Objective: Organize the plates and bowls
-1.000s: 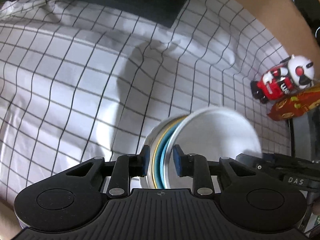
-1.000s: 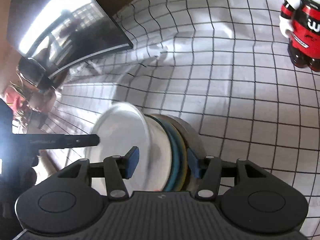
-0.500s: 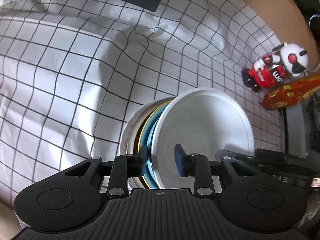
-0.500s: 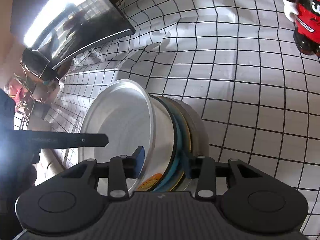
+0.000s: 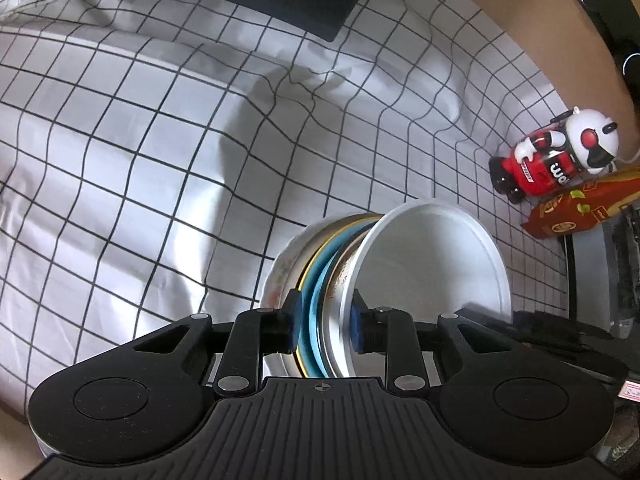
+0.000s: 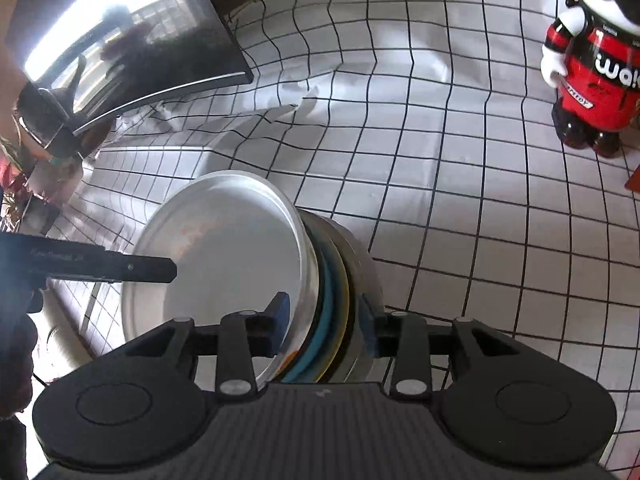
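A stack of dishes stands on edge over the checked cloth point(image 5: 120, 160): a silver metal bowl point(image 5: 432, 264), a blue plate point(image 5: 316, 292) with a yellow-rimmed one behind it, and a white patterned plate point(image 5: 280, 276). My left gripper point(image 5: 325, 316) is closing across the stack's rim, one pad inside the bowl, the other on the white plate. From the opposite side my right gripper point(image 6: 324, 316) clamps the same stack, one pad inside the silver bowl point(image 6: 224, 248), the other on the grey outer dish point(image 6: 360, 264). The left gripper's finger point(image 6: 100, 268) reaches in at the left.
A red and white toy figure point(image 5: 552, 160) stands at the far right beside an orange-red packet point(image 5: 580, 208). A dark screen point(image 6: 120, 40) leans at the cloth's far edge. The cloth is creased and rumpled near the screen.
The right gripper's jaws have narrowed onto the stack. The silver bowl, blurred a second ago, now looks still and sits a little more upright. Both hands have hardly shifted.
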{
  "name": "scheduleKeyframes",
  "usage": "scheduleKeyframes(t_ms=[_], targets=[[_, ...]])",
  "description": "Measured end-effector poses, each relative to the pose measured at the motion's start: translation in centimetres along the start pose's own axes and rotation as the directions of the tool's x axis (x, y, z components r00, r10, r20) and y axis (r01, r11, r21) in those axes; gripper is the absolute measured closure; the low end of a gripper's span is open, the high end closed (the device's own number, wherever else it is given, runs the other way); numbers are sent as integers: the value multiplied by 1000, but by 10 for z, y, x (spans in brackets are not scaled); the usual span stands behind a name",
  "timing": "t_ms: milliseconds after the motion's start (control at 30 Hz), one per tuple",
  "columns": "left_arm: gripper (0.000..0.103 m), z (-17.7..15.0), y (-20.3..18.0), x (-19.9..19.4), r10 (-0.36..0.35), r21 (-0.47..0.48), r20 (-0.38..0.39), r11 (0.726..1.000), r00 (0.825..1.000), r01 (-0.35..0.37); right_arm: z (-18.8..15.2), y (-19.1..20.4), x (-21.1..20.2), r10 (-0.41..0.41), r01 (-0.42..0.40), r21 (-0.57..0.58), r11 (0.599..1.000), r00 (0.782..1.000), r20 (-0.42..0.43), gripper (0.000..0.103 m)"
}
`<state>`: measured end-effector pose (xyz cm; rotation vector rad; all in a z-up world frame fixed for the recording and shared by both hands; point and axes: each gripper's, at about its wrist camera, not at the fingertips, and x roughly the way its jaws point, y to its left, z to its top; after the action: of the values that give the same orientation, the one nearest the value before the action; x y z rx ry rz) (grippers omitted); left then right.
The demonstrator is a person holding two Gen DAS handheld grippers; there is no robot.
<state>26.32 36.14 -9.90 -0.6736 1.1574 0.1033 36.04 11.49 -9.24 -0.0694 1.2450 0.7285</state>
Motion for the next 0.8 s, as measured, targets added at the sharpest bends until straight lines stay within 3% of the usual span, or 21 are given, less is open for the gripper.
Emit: scheduleKeyframes(t_ms=[133,233,500,633,800], targets=[[77,-1,3,2,-11,-15,-6,1000,1000,11,-3,2,10,19,-18,22,1000,999,-32,63],[78,1,6,0,-37,-27,-8,999,999,37,-1,9,12,15,-14,29,999,999,-39,53],[78,7,0,-10,-23,-7,9,1000,1000,23,7,7,19,68,-67,45,997,997,-30,53],[78,8,-3,-18,-70,-11,19,997,997,70,9,9,-1,62,-62,6,998,998,34,53],[77,11,-11,-20,-51,7,39,999,998,51,9,15,-18,131,-131,-6,991,990,50,52]])
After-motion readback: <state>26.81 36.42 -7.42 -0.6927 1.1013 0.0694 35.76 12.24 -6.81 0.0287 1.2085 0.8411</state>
